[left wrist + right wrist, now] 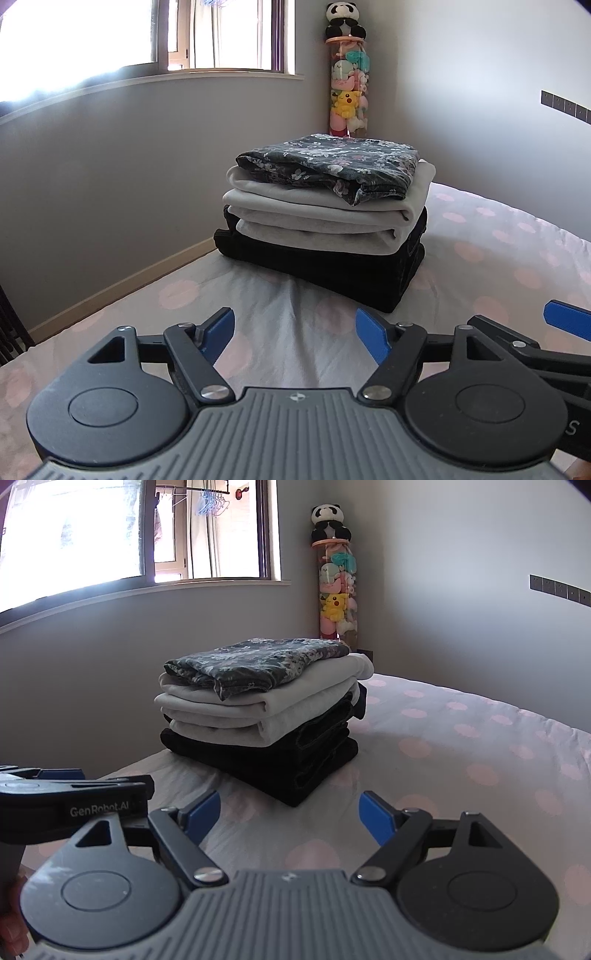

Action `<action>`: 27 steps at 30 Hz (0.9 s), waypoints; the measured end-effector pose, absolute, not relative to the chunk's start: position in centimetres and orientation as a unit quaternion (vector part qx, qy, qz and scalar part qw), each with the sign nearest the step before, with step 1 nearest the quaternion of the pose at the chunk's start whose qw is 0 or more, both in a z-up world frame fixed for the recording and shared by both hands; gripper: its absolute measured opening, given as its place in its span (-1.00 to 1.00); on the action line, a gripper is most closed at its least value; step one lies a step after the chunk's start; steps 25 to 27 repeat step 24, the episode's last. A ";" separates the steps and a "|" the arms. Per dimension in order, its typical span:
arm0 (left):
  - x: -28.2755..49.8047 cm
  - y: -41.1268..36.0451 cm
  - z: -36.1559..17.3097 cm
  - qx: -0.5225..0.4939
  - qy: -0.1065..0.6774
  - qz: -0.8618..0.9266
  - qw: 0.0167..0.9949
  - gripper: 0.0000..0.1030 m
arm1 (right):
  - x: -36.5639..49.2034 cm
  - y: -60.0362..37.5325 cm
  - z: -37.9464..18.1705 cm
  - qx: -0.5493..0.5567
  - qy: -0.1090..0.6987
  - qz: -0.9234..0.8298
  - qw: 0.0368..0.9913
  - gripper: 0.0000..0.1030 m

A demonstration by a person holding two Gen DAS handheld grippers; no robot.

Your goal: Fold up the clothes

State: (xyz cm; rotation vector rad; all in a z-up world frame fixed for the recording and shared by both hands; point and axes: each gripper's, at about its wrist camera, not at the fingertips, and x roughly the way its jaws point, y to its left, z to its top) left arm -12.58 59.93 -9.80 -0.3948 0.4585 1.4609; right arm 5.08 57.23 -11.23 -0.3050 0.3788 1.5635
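A stack of folded clothes stands on the bed: a dark floral garment (pixel 328 164) on top, a light grey garment (pixel 317 218) under it, a black garment (pixel 332 269) at the bottom. The same stack shows in the right wrist view, floral (pixel 255 661), grey (pixel 236 712), black (pixel 288 764). My left gripper (pixel 295 334) is open and empty, low over the bed, short of the stack. My right gripper (pixel 290 816) is open and empty, beside the left one. The left gripper's body (pixel 70 805) shows at the right view's left edge.
The bed sheet (pixel 498 258) is grey with pink dots and stretches to the right. A tall clear tube of plush toys (pixel 347 85) with a panda on top stands in the room's corner. A window (pixel 166 37) is on the left wall.
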 end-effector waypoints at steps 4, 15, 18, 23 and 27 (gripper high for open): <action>-12.6 59.8 -9.8 -0.178 0.206 0.656 0.704 0.65 | 5.1 57.1 -11.2 -0.135 0.171 0.698 0.682 0.64; -12.5 59.8 -9.7 -0.180 0.209 0.656 0.703 0.63 | 5.1 57.2 -11.2 -0.134 0.172 0.698 0.682 0.64; -12.5 59.8 -9.8 -0.179 0.211 0.656 0.703 0.62 | 5.1 57.2 -11.3 -0.136 0.173 0.698 0.682 0.64; -12.6 59.8 -10.1 -0.183 0.207 0.654 0.704 0.58 | 5.0 57.2 -11.4 -0.139 0.173 0.698 0.681 0.64; -12.6 59.8 -10.1 -0.182 0.206 0.655 0.704 0.58 | 5.0 57.3 -11.5 -0.139 0.173 0.698 0.681 0.64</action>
